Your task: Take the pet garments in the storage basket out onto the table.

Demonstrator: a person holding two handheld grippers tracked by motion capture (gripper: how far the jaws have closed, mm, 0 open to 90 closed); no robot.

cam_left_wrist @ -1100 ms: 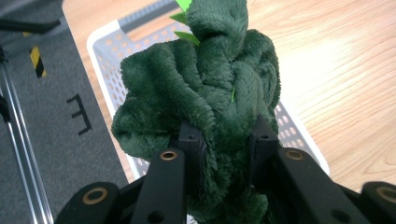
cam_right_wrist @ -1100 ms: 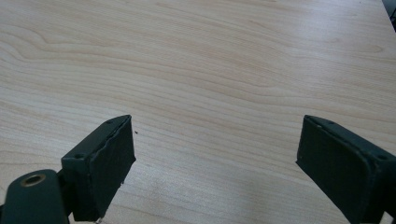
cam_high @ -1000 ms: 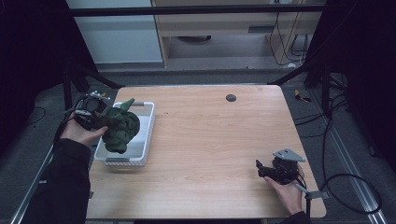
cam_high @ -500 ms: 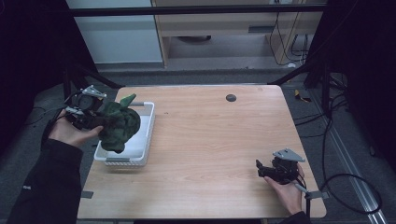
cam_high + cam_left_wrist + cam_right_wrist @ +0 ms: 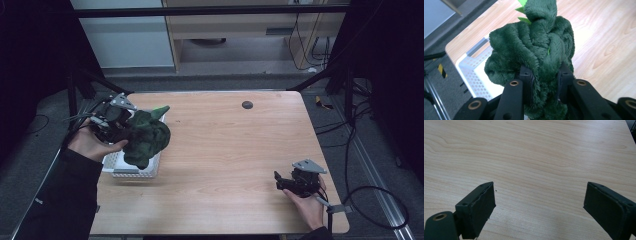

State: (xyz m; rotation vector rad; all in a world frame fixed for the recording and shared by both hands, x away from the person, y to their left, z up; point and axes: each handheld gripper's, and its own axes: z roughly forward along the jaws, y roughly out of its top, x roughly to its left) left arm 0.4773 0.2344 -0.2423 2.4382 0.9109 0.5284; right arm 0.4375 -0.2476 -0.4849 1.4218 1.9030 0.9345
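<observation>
Left tongs: clamped on dark green plush toy; in left gripper view both jaws sunk into the pile of the plush, fabric bunched between them.
Right tongs: jaws wide apart, nothing between; parked low over bare desk near the front right corner, held in the right hand.
Plush position: in the air, partly above the white perforated basket, partly overhanging the basket's right rim toward open wood; bright green spikes at the top end.
Step in hand (judged): carrying the toy out of the basket toward the desk surface.
Grip quality: hold taken on a fold of soft fabric, not on the bulk; likely to sag or swing. Advisable to keep the clamp firm and move smoothly, without jerks.
Clearance over rim: lower lobe of plush hangs close to the basket wall in high view; worth keeping lift enough to avoid snagging or dragging the light basket.
Edges: basket sits at the desk's left edge, left hand outside that edge; a drop there risks the floor.
Open room: broad bare wood across centre and right; small dark disc near the far edge, well apart.
Set-down choice: desk centre, clear of right tongs.
</observation>
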